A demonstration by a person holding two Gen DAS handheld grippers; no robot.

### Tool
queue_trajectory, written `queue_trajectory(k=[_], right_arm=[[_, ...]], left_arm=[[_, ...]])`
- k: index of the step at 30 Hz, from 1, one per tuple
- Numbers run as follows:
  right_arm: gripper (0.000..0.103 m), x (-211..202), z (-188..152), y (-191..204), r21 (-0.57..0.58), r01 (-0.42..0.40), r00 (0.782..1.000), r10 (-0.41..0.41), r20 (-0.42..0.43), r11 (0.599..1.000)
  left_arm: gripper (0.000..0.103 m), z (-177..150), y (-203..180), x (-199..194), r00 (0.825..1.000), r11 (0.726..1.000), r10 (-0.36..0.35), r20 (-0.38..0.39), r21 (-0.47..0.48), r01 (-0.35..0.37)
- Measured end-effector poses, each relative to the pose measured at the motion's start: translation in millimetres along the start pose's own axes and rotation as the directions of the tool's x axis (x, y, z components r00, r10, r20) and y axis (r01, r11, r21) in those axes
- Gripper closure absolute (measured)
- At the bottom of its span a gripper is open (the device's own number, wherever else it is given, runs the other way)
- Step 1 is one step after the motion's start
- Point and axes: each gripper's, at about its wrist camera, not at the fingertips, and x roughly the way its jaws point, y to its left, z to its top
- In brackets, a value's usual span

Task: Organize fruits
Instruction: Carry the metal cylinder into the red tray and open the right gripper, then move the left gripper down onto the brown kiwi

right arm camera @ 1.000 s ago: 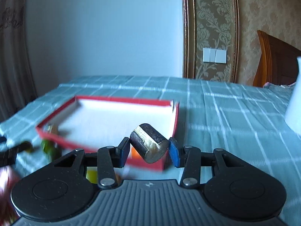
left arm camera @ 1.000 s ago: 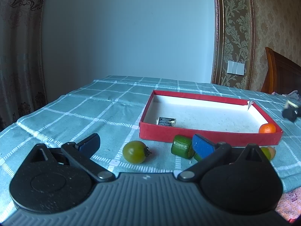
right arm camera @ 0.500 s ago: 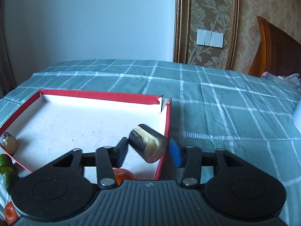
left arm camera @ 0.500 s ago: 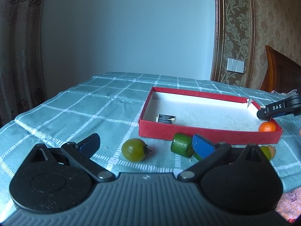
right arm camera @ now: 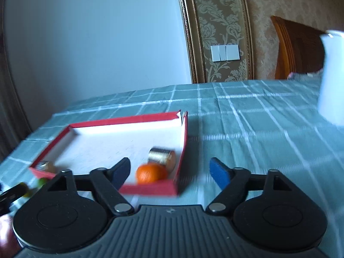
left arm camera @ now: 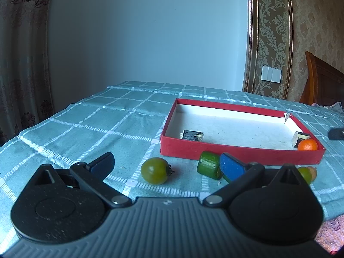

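A red box (left arm camera: pixel 236 151) with a white floor sits on the checked tablecloth. Inside lie a dark cylinder piece (left arm camera: pixel 192 134) at the front left, another dark cylinder piece (left arm camera: pixel 300 137) and an orange fruit (left arm camera: pixel 307 145) at the right corner. In front of the box lie a green tomato (left arm camera: pixel 155 170) and a green cylinder piece (left arm camera: pixel 209 167). My left gripper (left arm camera: pixel 166 164) is open and empty above them. My right gripper (right arm camera: pixel 171 171) is open and empty, near the box (right arm camera: pixel 182 142) right corner, where the cylinder piece (right arm camera: pixel 162 158) and orange fruit (right arm camera: pixel 151 173) lie.
A small green fruit (left arm camera: pixel 305 173) and an orange one (left arm camera: pixel 312 171) lie right of my left gripper. A white container (right arm camera: pixel 332 77) stands at the far right. A wooden headboard (right arm camera: pixel 296 47) is behind the table. The cloth edge drops off at left.
My right gripper opened and let go of the dark cylinder piece, which now lies in the box by the orange fruit. The gripper pulled back. My left gripper barely moved.
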Motion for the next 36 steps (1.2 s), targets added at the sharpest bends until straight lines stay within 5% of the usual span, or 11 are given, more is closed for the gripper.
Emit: queue_trajectory(k=[8, 16, 23, 36], right_arm=[[0.021, -23, -50, -6, 0.099, -0.031, 1.000, 0.032, -0.001, 0.995], [0.021, -5, -43, -36, 0.265, -0.029, 1.000, 0.027, 0.012, 0.964], [0.021, -4, -46, -36, 0.261, -0.046, 0.999, 0.047, 0.003, 0.964], [0.021, -6, -46, -37, 0.273, -0.059, 0.998, 0.058, 0.011, 0.960]], left_arm=[[0.000, 0, -1, -2, 1.000, 1.000, 0.014, 0.004, 0.001, -0.014], [0.000, 1, 1, -1, 1.000, 1.000, 0.019, -0.005, -0.007, -0.019], [0.000, 0, -5, -10, 0.998, 0.998, 0.052, 0.017, 0.025, -0.052], [0.000, -15, -23, -65, 0.991, 0.989, -0.128, 0.027, 0.072, 0.126]])
